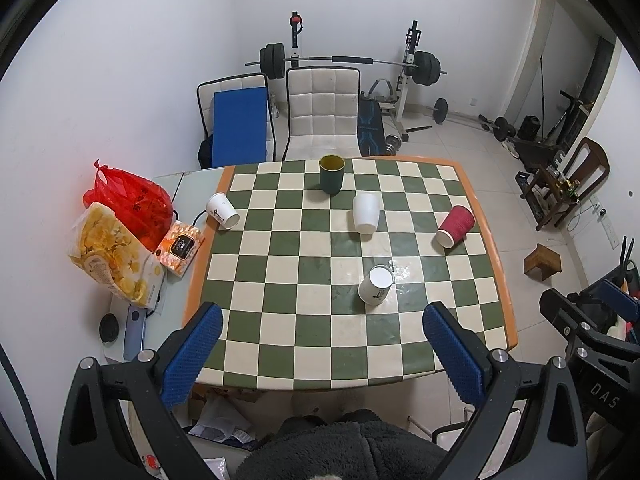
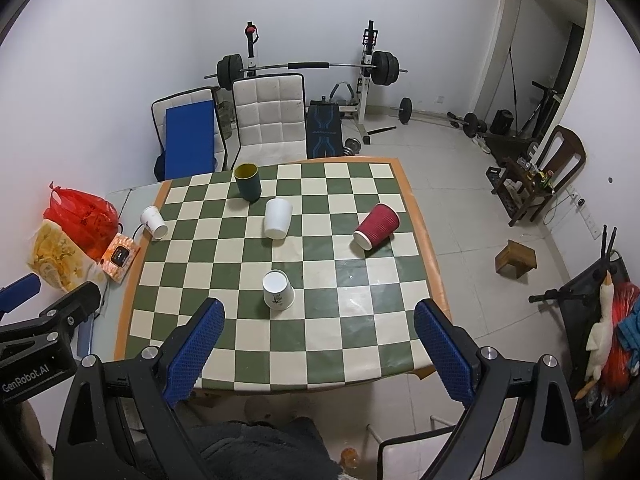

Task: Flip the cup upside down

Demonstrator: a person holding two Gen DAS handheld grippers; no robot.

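Observation:
Several cups are on the checkered table (image 1: 280,344) (image 2: 320,364). A dark green cup (image 1: 332,174) (image 2: 248,182) stands upright at the far edge. A plain white cup (image 1: 365,213) (image 2: 277,218) stands upside down mid-table. A printed white paper cup (image 1: 376,284) (image 2: 278,290) stands upside down nearer me. A red ribbed cup (image 1: 455,226) (image 2: 377,225) lies on its side at the right. Another printed white cup (image 1: 222,210) (image 2: 153,222) lies on its side at the left edge. My left gripper (image 1: 322,356) and right gripper (image 2: 318,354) are both open, empty, above the near edge.
A red bag (image 1: 128,200), a snack bag (image 1: 112,256) and an orange box (image 1: 180,248) sit on a side surface left of the table. Two chairs (image 1: 322,112) and a barbell rack (image 1: 348,64) stand behind. A small wooden stool (image 1: 542,262) is on the floor at right.

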